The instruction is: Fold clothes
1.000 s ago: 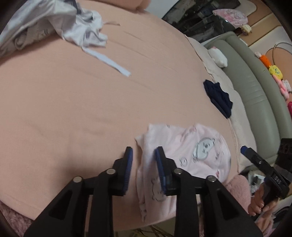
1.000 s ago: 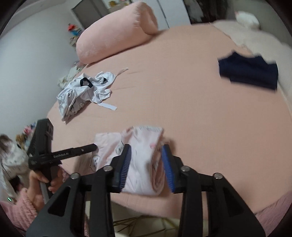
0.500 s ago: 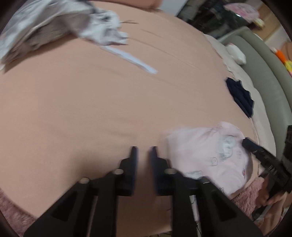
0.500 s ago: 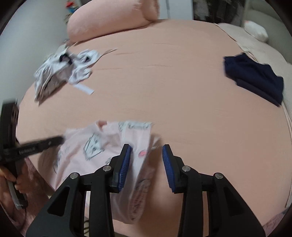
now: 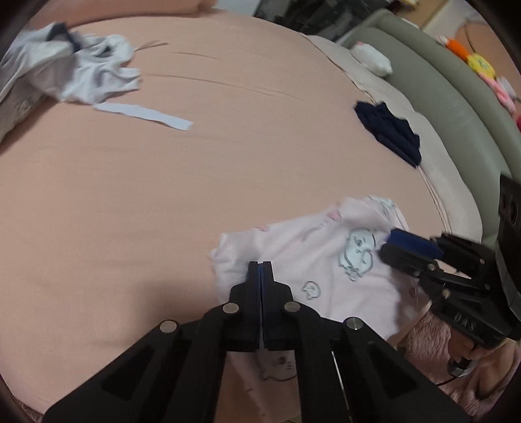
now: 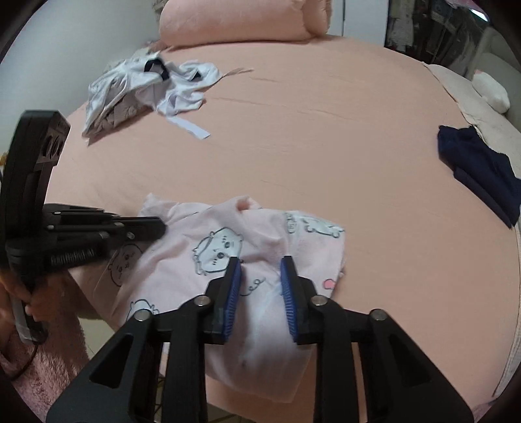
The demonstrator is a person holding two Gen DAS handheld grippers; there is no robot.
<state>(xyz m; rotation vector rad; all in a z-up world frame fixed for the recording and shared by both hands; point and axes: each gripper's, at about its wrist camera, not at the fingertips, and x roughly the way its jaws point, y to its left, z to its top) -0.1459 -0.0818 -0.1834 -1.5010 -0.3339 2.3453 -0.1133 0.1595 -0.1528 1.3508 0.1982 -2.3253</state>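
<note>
So the pale pink cotton baby top with little cartoon-animal prints (image 6: 228,260) is lying rumpled at the near edge of the bed with the peach-pink sheet (image 5: 162,201), part of it drooping over the edge. The left hand-held gripper (image 5: 261,270) has its blue-padded jaws pressed together on the top's left edge, a bit of the fabric pinched between them. The right hand-held gripper (image 6: 260,276) is down over the other side of the top; its jaws are closing with a bunched fold of pink fabric between them, but there's a visible gap on both sides, so the pads aren't squeezing it yet.

Further back on the sheet there's a crumpled white-and-grey garment with a dark collar (image 6: 146,84), with a loose white strip (image 5: 143,114) trailing out of it. A dark navy folded garment (image 6: 478,169) sits well apart toward the right edge. A big peach bolster pillow (image 6: 237,22) lies along the far end. You can also see a fuzzy pink sleeve (image 6: 42,367) at the bottom left of the right wrist view.
</note>
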